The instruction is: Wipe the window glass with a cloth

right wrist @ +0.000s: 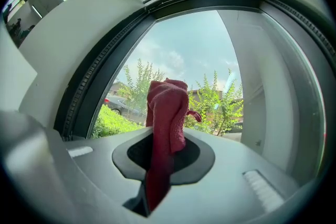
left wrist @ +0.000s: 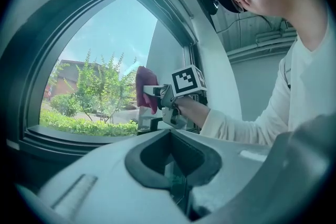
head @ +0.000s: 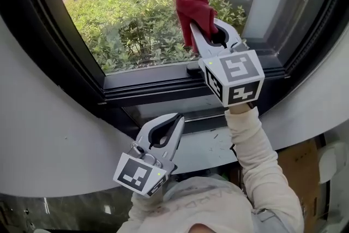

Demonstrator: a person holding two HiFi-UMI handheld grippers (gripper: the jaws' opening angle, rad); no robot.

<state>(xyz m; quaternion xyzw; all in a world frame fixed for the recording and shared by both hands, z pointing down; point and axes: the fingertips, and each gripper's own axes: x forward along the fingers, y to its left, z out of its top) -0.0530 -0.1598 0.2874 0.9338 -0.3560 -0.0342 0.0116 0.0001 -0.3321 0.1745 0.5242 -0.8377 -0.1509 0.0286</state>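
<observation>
As its view shows, right tongs [right wrist: 167, 134] clamping cloth [right wrist: 167, 105], left tongs [left wrist: 169, 132] together

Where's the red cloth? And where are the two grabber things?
The cloth [head: 192, 8]: head view, on its bunched middle.
The right gripper [head: 196, 34]: head view, at the tips pinching the cloth.
The left gripper [head: 178, 119]: head view, at its closed tips.

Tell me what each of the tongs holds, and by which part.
The right tongs are shut on the red cloth, clamping its lower stretch; its bunched top sticks out beyond them. The left tongs are shut and hold nothing.
</observation>
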